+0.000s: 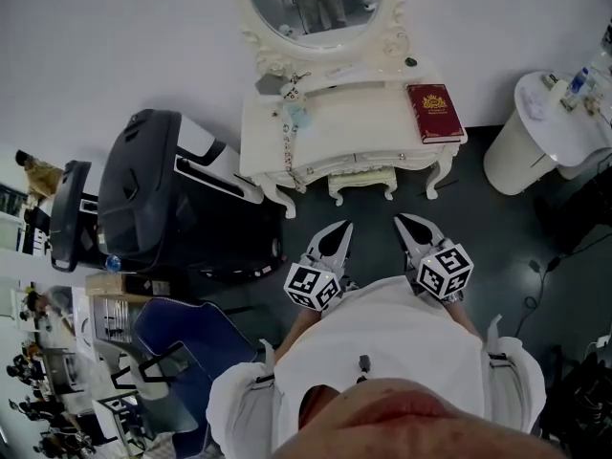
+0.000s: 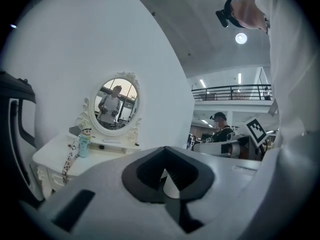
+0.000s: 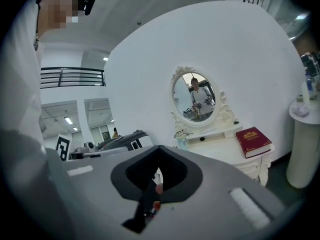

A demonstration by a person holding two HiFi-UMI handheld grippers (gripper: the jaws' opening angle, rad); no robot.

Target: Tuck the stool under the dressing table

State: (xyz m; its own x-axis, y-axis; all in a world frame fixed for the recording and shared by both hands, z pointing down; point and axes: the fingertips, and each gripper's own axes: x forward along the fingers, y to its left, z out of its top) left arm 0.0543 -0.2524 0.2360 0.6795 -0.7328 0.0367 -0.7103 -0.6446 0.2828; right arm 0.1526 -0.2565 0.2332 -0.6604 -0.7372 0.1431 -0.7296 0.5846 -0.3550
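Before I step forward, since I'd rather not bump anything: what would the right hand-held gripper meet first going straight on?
Probably the dressing table, its front edge just right of the stool; height is hard to judge.

FREE: dark floor [image 1: 375, 214] at frame centre, open below the dressing table [image 1: 335, 127] | AHEAD: stool [image 1: 363, 182] fills the gap between the table's front legs | LEFT: bulky black unit [image 1: 153, 194] close beside the table's left legs | RIGHT: floor strip, then white round stand [image 1: 521, 146]; cable [image 1: 540, 271] lower right | TABLETOP: red book [image 1: 435, 113] at right end
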